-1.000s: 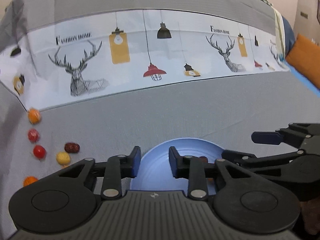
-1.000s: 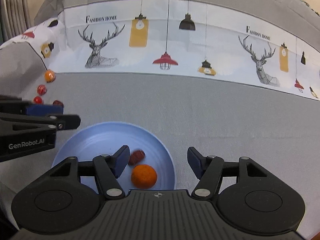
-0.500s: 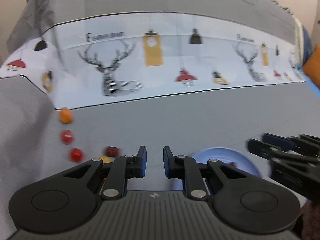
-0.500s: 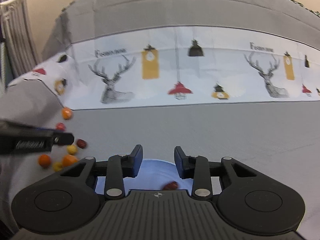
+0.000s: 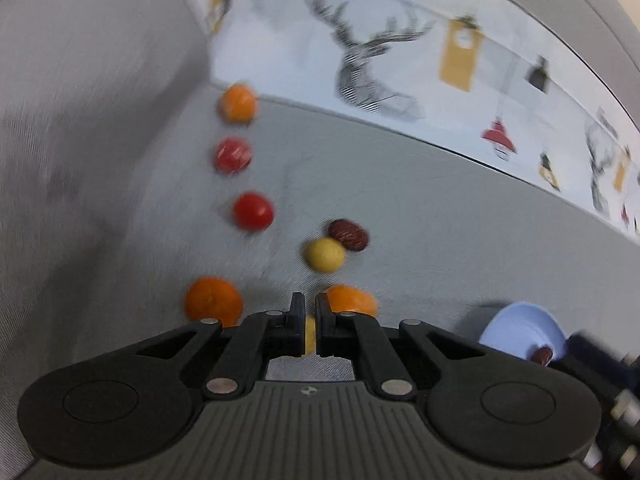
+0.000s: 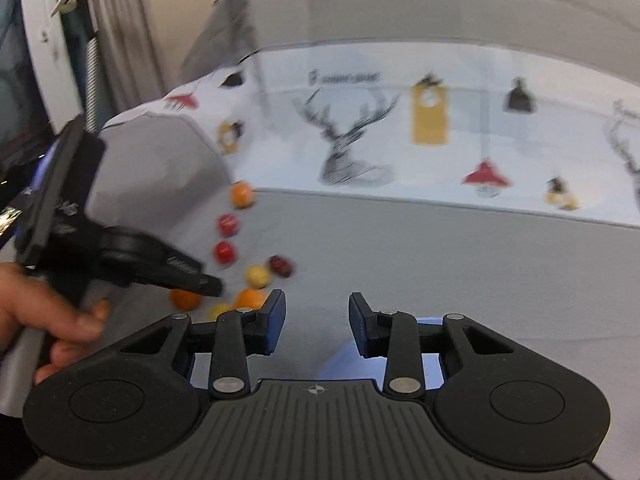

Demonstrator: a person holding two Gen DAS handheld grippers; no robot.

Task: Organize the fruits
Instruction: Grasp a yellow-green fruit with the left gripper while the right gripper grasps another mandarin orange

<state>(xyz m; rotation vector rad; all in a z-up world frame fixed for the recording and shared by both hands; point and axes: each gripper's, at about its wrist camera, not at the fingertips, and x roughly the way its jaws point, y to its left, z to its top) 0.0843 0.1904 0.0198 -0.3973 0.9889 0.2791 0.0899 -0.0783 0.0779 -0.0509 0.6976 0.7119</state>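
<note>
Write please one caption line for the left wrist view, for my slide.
Shut left claw above scattered fruits on the grey sofa seat, blue plate at lower right.

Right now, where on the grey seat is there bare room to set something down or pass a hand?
The wide grey stretch between the printed band and the blue plate is bare. It is crowded on the left by the armrest: oranges, red fruits, a yellow one and a date, with the shut left gripper over them.
</note>
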